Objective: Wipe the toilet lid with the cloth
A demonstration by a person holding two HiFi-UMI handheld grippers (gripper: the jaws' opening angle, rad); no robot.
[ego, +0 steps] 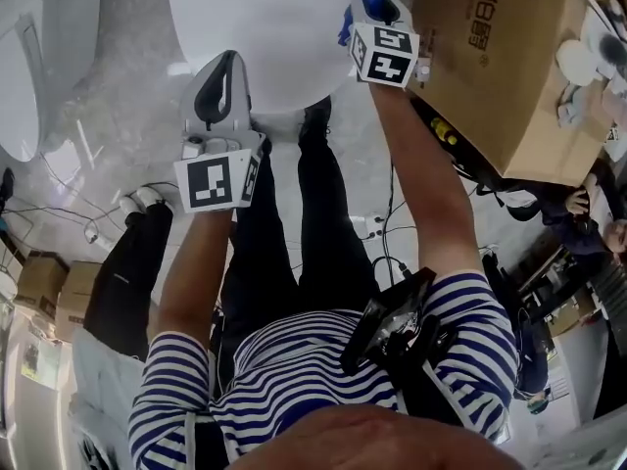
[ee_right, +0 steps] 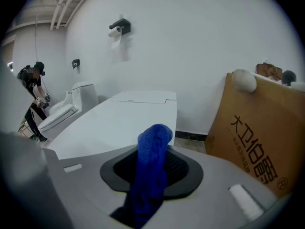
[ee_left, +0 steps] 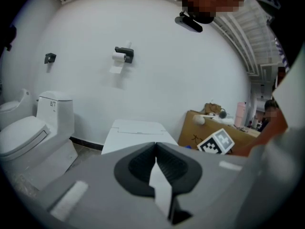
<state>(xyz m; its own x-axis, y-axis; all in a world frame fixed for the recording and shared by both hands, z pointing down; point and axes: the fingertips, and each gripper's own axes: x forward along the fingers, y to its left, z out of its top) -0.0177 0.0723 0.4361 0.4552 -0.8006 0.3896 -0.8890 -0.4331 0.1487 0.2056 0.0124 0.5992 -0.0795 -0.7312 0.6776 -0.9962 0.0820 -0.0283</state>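
Your head camera looks steeply down past your striped shirt (ego: 294, 380) onto the near end of the toilet lid (ego: 265, 27). Both gripper cameras sit low and close behind their jaws, facing the far wall (ee_right: 200, 56); they share the lid and the cardboard box (ee_right: 259, 142) on the right.

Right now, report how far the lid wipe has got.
Done: the blue cloth is picked up and clamped in the right gripper. In hand: that gripper holds it at the right edge of the toilet lid; whether the cloth touches the lid can't be told. Left: the wiping itself. The left gripper is shut and empty at the lid's front.
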